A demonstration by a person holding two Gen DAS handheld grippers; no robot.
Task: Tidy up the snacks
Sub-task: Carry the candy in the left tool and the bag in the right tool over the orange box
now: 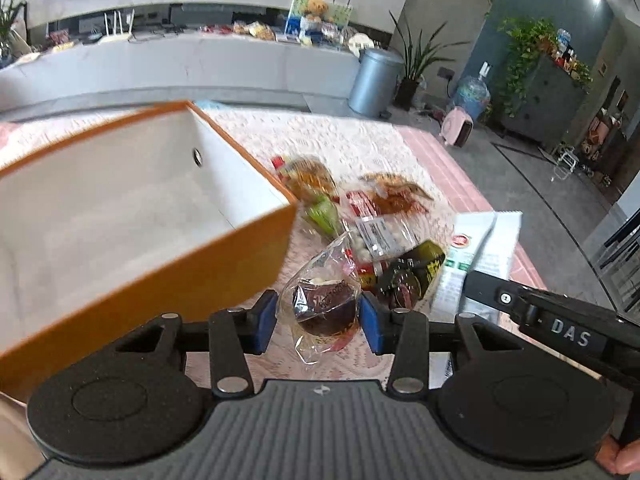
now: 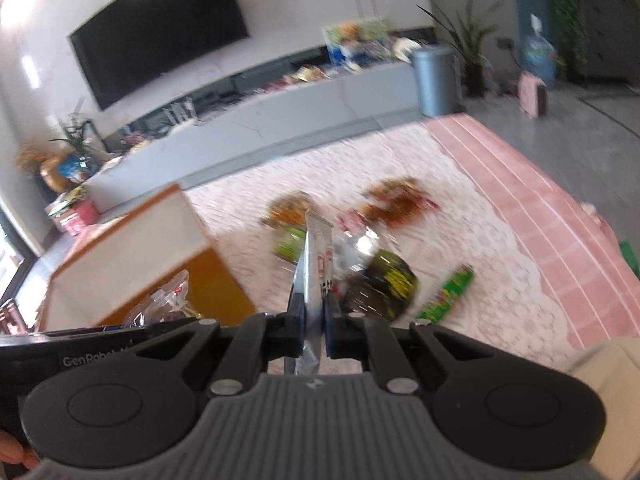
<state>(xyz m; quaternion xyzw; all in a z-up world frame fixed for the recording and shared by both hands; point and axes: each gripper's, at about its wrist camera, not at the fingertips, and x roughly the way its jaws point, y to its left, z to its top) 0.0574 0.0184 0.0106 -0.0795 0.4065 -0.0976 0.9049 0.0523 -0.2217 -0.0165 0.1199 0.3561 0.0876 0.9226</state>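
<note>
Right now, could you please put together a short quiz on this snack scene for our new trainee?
1. True or false: the left tongs hold a chocolate snack in a clear wrapper.
2. What do the right tongs grip? A) a thin white packet B) a green stick pack C) nothing
3. Fill in: the orange box has a ____ interior.

Key: 1 true; 2 A; 3 white.

Note: the green stick pack lies on the pink cloth, beside a dark round packet.
</note>
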